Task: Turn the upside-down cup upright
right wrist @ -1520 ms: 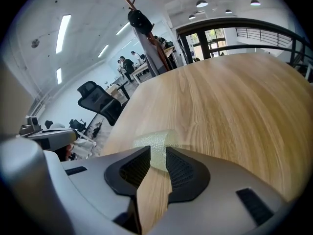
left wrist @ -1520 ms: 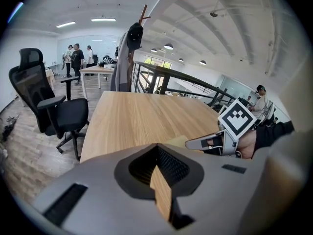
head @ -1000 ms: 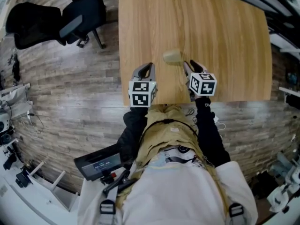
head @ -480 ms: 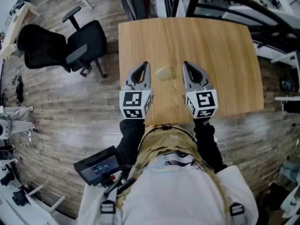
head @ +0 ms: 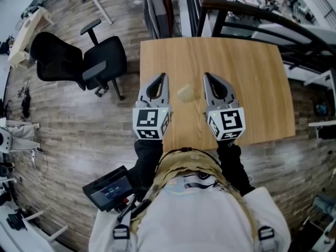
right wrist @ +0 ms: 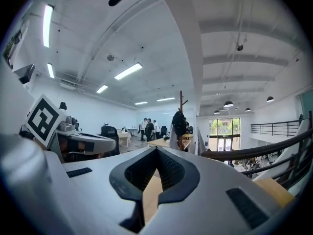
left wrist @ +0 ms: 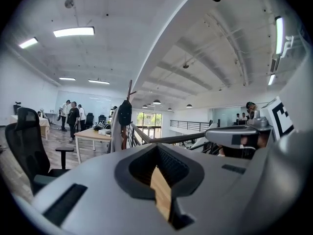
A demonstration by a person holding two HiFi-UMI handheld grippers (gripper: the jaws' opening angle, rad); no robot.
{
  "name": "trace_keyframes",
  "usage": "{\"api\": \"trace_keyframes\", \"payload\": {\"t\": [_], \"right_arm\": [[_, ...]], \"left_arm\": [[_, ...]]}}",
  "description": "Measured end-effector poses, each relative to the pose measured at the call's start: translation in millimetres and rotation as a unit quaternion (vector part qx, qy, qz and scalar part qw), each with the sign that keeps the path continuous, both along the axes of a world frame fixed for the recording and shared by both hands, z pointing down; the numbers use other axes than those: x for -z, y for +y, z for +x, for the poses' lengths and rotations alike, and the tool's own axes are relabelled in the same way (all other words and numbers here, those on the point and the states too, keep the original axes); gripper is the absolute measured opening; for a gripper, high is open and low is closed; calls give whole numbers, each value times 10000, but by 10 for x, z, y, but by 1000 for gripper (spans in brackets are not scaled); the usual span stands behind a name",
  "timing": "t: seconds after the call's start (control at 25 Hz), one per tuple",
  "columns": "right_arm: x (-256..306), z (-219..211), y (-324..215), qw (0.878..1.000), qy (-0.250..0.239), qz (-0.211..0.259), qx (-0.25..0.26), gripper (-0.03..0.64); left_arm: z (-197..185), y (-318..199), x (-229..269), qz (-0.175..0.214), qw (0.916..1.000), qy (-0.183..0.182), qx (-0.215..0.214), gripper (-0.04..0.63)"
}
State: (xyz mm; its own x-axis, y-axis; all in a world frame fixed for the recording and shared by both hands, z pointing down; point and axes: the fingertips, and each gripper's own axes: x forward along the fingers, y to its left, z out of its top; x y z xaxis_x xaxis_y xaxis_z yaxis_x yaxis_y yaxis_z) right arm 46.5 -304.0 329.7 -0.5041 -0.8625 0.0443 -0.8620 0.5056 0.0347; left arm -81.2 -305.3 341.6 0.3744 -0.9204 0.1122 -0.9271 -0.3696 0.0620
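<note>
Closest in is the person, in a pale top with dark sleeves (head: 235,164), and a small black screen (head: 107,187) hangs at the left hip. Each hand carries a claw out over the near edge of the tabletop (head: 252,77). The marker cubes (head: 151,122) sit toward the body and the tips point away.

The left claw (head: 161,77) is pressed together: in the left gripper view the dark pads (left wrist: 183,168) meet at the far tip, with nothing caught there and only a sliver of wood showing through the gap behind them. The right claw (head: 206,76) is closed the same way and holds nothing. Both point roughly level, so their own views look across the room rather than down at the wood.

The cup (head: 185,93) is a small beige shape alone on the tabletop. From overhead it lies between the two claws and touches neither. It is too small and soft here to tell which way up it sits.

Past the tabletop's left side, two black office chairs (head: 79,62) stand on the plank floor (head: 63,125), and a dark railing (head: 252,12) runs beyond the far edge. Further off, in the left gripper view, a coat stand (left wrist: 124,112) holds a dark garment, and a few people (left wrist: 71,114) stand by a desk under strip lights.
</note>
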Motion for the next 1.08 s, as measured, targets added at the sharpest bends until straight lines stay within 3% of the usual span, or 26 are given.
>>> {"api": "trace_keyframes", "payload": {"t": [0.48,1.08], "right_arm": [[172,-112,24,9996,51,271,102,20],[122,-51,-26,9998,69,198,21,20]], "left_arm": [[16,-10,50,103,9999,25,-68,2],[100,-71,-2,29,9997,-56,-216,2]]}}
